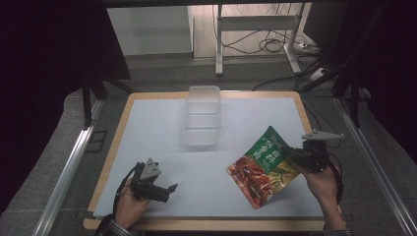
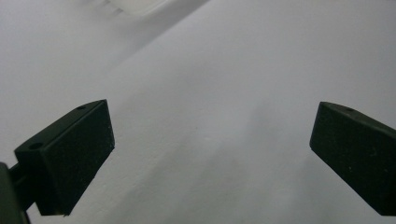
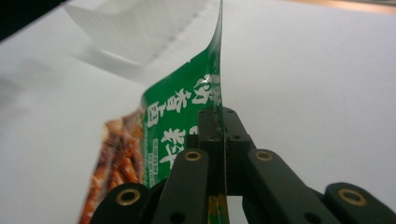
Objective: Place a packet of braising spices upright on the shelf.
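sauce packet [image 3: 182, 116] pinched edge-on between right jaws.

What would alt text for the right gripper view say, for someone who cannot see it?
Seen from just behind its two black jaws, the right gripper is shut on the edge of a green and red food packet, held edge-on over a white table. A clear plastic container stands blurred beyond it.

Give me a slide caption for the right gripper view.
Right gripper clamps the green seasoning pouch edge-on above the white table.
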{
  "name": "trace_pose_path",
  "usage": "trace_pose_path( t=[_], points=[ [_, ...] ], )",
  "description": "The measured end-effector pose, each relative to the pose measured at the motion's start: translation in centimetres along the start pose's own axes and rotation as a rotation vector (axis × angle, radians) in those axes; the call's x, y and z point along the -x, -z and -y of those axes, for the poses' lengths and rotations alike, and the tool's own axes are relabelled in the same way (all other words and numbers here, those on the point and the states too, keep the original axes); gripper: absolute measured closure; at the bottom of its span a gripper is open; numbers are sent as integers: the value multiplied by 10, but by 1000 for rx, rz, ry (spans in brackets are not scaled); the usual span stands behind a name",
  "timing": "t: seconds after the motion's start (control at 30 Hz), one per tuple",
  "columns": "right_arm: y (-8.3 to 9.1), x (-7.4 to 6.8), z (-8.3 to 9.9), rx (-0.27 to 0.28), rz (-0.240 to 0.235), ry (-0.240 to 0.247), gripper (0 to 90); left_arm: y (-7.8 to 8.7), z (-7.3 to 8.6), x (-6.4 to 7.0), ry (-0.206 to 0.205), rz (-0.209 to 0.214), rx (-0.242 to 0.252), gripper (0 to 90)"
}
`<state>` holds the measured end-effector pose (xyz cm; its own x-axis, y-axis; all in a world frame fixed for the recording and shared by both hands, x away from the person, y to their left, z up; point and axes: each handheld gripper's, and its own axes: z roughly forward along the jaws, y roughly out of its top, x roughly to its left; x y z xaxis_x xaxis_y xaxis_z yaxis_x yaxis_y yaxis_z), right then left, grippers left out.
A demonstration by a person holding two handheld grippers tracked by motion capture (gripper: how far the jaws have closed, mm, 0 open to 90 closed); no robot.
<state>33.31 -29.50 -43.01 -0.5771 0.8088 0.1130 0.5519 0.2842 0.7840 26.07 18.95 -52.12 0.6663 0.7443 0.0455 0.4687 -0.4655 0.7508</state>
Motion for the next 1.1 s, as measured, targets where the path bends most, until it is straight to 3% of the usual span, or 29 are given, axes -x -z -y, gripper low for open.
trace_pose_path(
  t=[0.17, 0.2, 0.3, 0.5, 0.7, 0.8, 1.0, 1.1],
  points=[
    [10, -17, -22, 29, -58, 29, 886, -1, 0, 0, -2, 2, -10, 0],
    [10, -17, -22, 29, -58, 29, 886, -1, 0, 0, -2, 2, -10, 0],
    [12, -24, -34, 41, -130, 25, 887, -1, -1, 1, -2, 4, -9, 0],
    [12, -36, -51, 56, -188, 41, 887, 0, -1, 0, 5, 10, -12, 0],
    [14, -53, -72, 67, -223, 82, 889, 0, -2, 0, 15, 23, -11, 0],
    [14, -60, -81, 69, -218, 105, 888, 1, -2, 0, 13, 21, -10, 0],
    [12, -62, -97, 87, -201, 132, 888, 1, -2, 0, 9, 17, -10, 0],
    [8, -60, -103, 89, -218, 125, 888, 0, -1, 1, 4, 15, -12, 0]
  ],
)
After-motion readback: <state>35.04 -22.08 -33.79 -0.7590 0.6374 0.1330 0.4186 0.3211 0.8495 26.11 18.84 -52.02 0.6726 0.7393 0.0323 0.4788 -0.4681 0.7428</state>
